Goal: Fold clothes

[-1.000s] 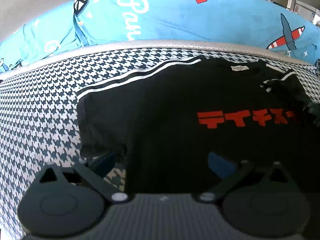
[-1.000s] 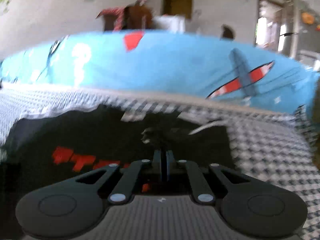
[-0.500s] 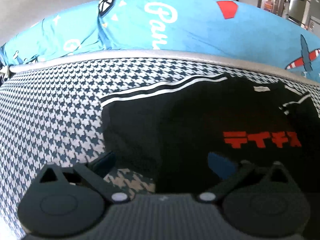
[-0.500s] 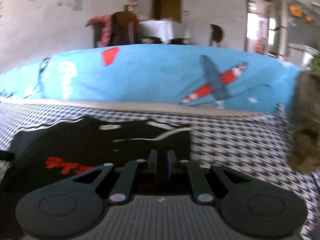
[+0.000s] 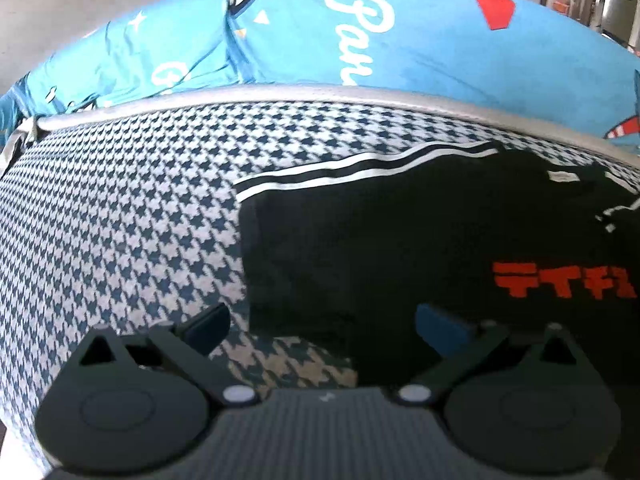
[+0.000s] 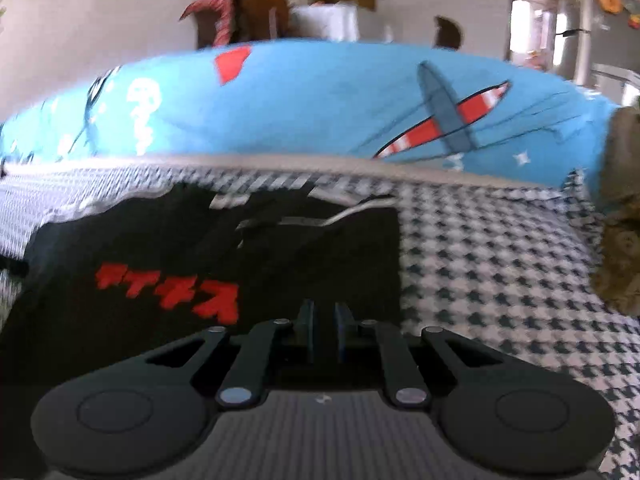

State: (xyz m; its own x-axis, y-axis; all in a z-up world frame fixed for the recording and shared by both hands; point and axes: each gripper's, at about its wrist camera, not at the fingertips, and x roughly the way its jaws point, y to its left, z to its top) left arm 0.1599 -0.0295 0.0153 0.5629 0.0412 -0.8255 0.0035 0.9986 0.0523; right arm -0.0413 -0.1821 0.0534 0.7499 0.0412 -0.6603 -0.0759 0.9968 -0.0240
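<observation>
A houndstooth bed cover (image 5: pixel 120 220) is spreading beneath both grippers, and beyond it, past a pale piped edge, a blue printed quilt (image 5: pixel 420 40) is bulging across the far side of both views. On the cover a black T-shirt (image 5: pixel 380 248) is lying flat, already partly folded by the look of it, with a white-striped edge (image 5: pixel 360 168) running along its far-left side and red lettering (image 5: pixel 560 280) on its chest. Ahead and to the right of the left gripper (image 5: pixel 320 320) the shirt is filling the view, its long axis running left to right across that gripper's line; its near-left corner is sitting just ahead of the gap between the two fingers, which are standing wide apart and holding nothing. The right gripper (image 6: pixel 323 330) is hanging over the shirt's right portion, the straight right edge lying just to its right, and its fingers are drawn close with only a narrow slot between them; whether any cloth is pinched there cannot be told, since the dark fabric merges with the dark jaw parts. Judging by this, the left gripper is the nearer one to the free left edge, so the next fold would probably be starting there. A brown furry object (image 6: pixel 620 216) is sitting far off to the right, well apart from the shirt, and nothing is blocking the way.
</observation>
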